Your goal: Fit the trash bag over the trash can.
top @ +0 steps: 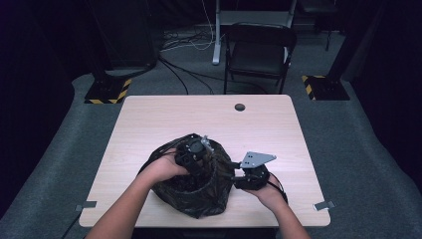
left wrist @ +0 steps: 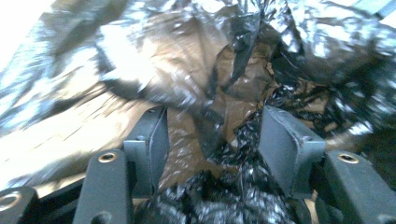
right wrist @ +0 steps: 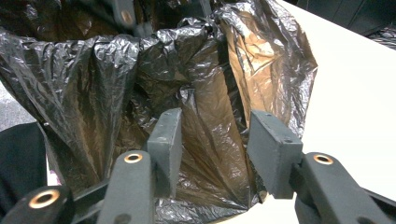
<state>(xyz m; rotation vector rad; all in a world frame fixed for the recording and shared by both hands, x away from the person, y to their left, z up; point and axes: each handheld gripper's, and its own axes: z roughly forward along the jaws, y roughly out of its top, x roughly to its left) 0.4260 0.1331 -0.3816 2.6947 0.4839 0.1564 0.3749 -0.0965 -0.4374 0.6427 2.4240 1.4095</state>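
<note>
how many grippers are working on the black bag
2. The left gripper reaches down into the black bag near the table's front edge. The right gripper is at the bag's right side, with a fold of plastic between its jaws.

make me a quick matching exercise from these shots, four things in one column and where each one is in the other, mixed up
Things:
1. left claw
2. right claw
3. black plastic bag
4. folding chair

Places:
A. on the floor beyond the table's far edge
B. crumpled on the near half of the table
C. down inside the bag's open mouth
D. at the bag's outer wall, on its right side

Pairs: 1-C, 2-D, 3-B, 4-A
</note>
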